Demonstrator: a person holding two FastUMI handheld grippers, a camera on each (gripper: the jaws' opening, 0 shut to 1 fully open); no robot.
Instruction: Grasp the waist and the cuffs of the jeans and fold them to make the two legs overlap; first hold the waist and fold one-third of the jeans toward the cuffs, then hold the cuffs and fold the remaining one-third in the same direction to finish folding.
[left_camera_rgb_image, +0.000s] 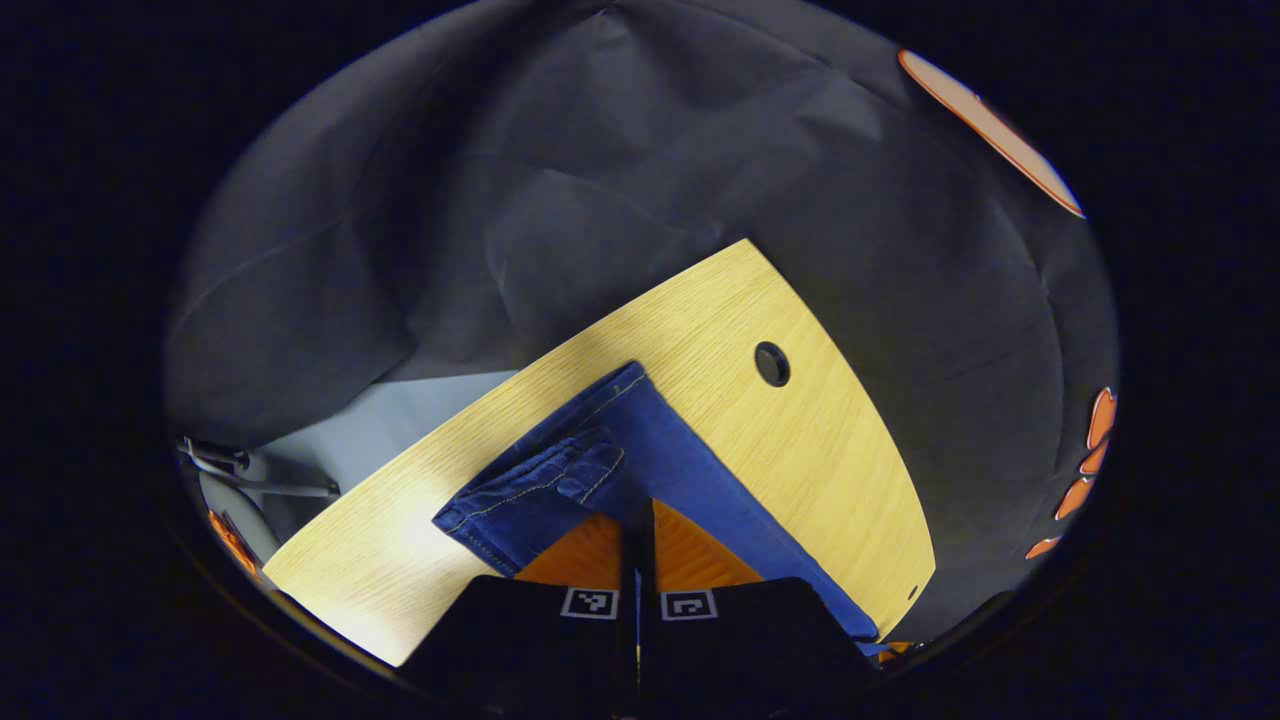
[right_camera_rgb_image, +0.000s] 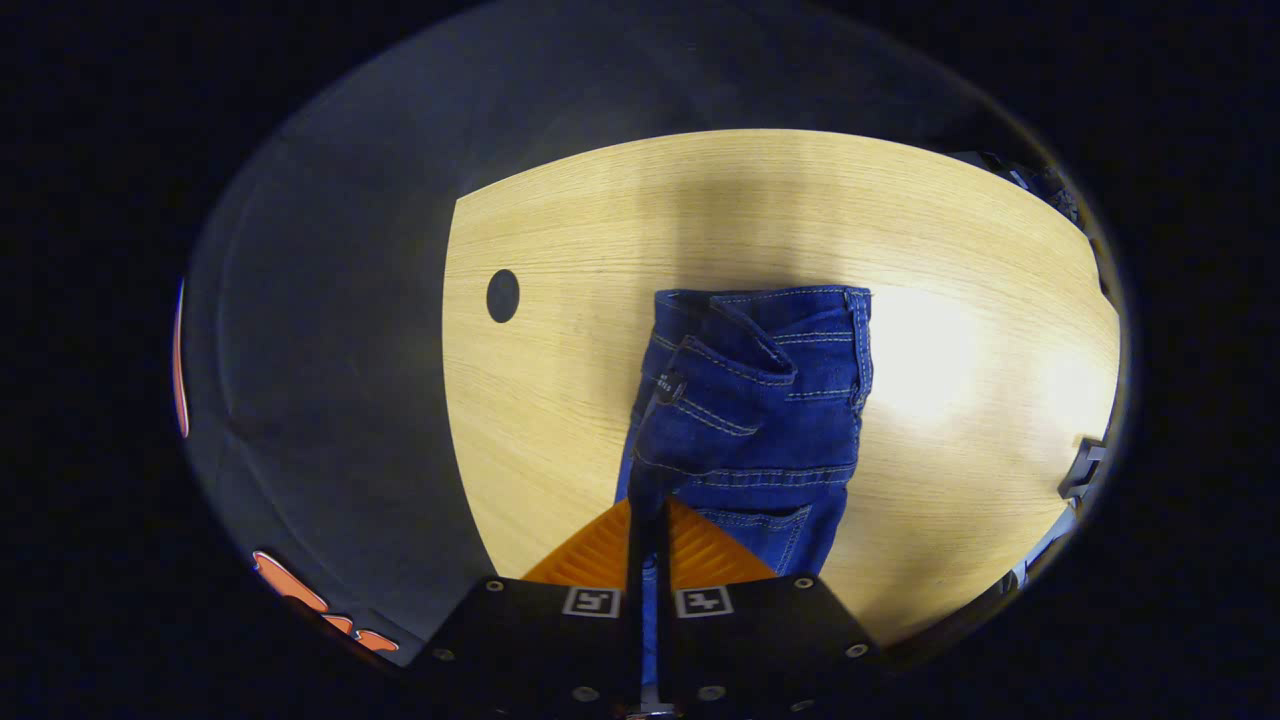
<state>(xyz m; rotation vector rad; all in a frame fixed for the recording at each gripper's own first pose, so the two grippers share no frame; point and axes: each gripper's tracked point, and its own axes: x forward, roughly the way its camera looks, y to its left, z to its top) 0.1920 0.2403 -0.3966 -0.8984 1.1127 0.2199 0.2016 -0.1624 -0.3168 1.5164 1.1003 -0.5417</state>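
Both grippers, left (left_camera_rgb_image: 638, 530) and right (right_camera_rgb_image: 648, 530), had jaws clenched on jeans (right_camera_rgb_image: 750, 400) mid-frame; bare counter (right_camera_rgb_image: 560, 430) stretched left, right, beyond.

blue jeans (right_camera_rgb_image: 755, 420) folded lengthwise, legs overlapped

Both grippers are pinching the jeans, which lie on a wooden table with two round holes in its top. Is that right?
Not quite: the table shows one round hole, seen in the right gripper view. The rest holds: the left gripper and the right gripper each have their jaws closed on the jeans.
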